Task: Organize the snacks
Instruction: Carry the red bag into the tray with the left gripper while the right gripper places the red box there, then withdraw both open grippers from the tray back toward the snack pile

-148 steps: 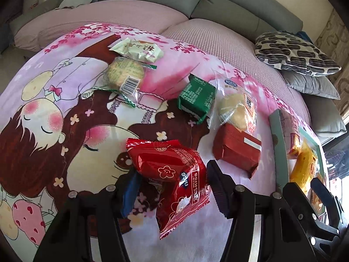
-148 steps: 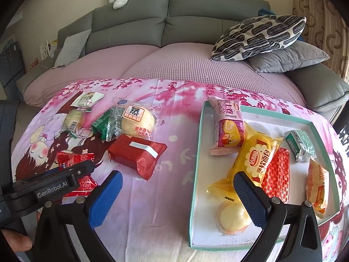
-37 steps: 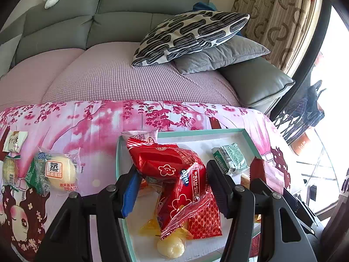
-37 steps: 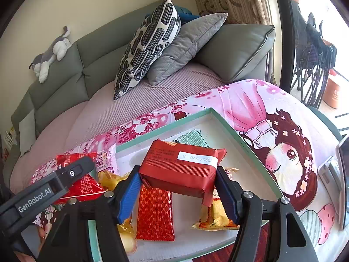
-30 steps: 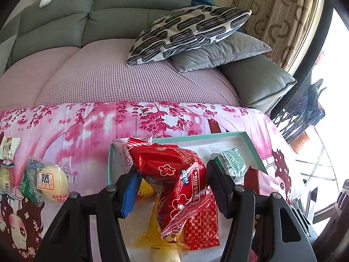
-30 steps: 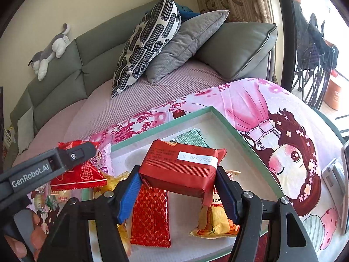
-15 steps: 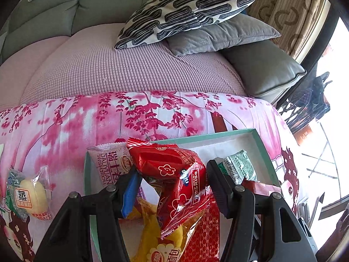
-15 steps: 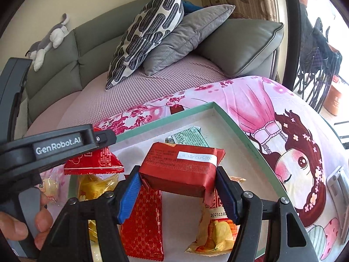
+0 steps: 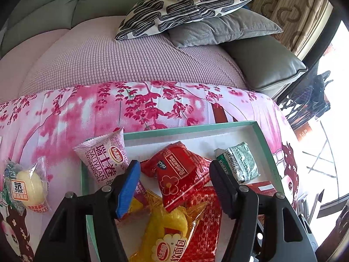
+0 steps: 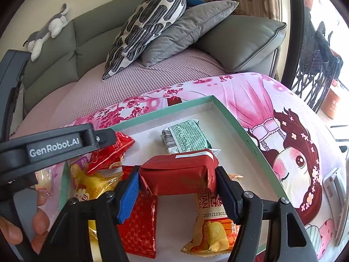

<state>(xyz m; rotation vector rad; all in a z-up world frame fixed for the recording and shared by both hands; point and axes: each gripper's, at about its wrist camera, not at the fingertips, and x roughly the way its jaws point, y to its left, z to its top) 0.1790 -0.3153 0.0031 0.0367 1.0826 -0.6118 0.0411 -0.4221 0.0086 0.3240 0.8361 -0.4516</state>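
A teal-rimmed white tray holds several snacks. My left gripper is open over the tray; the red Nice Kiss bag lies loose between its fingers on a yellow bread bag and a red patterned packet. The same red bag shows in the right wrist view. My right gripper is shut on a dark red block packet, held above the tray floor near a green wafer packet.
A pink Swiss roll packet leans on the tray's left rim. A steamed cake bag lies left on the pink cartoon cloth. Behind are a sofa with pillows. An orange snack bag lies at the tray's front.
My left gripper has opened and the red Nice Kiss bag has dropped into the tray. My right gripper has lowered the dark red packet toward the tray floor.
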